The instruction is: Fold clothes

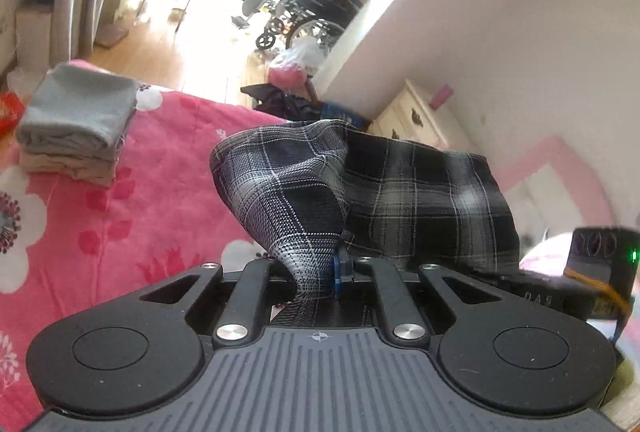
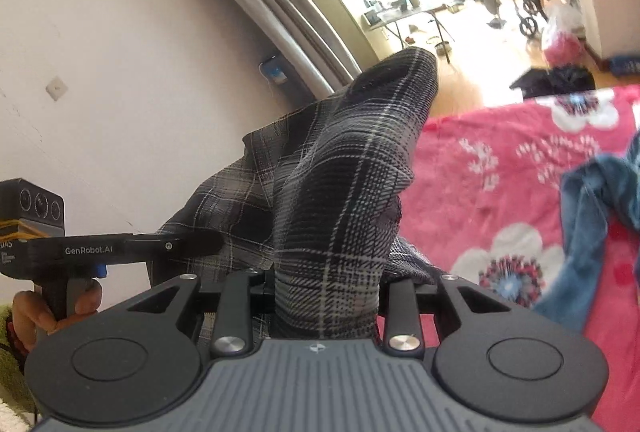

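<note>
- Left wrist view, far left of the left tongs (image 1: 320, 274): a stack of folded clothes (image 1: 78, 119), grey on top and beige beneath, sits on the pink flowered bedspread (image 1: 132, 216), well apart from the tongs
- Left tongs: jaws drawn almost together, clamped on a pinch of the plaid shirt (image 1: 340, 191); a blue pad shows at the right side of the pinch
- The plaid shirt rises out of the jaws in a twisted neck, then spreads ahead of and to the right of the tongs, held off the bedspread
- Beyond the shirt: a wooden floor, dark clothes heaped on it, a wheelchair (image 1: 316, 11) in strong light, all far ahead of the tongs
- Right of the shirt: a white dresser (image 1: 412, 119) against the wall; at the far right edge, the other tool's camera block with a green light
- Right wrist view, far left of the right tongs (image 2: 326, 284): a hand (image 2: 36, 312) grips the handle of the left tongs (image 2: 216, 240), which point rightwards into the shirt (image 2: 344, 191)
- Right tongs: jaws at a narrow gap, closed on a thick bunch of the same shirt; the fingertips are hidden by cloth
- The shirt stands up from the jaws in a peak ahead of the tongs and hangs across to the left tool
- Right of the tongs: the bedspread (image 2: 500, 167); a blue denim garment (image 2: 592, 216) lies crumpled on it, apart from the shirt
- Motion blur softens the far right edge
</note>
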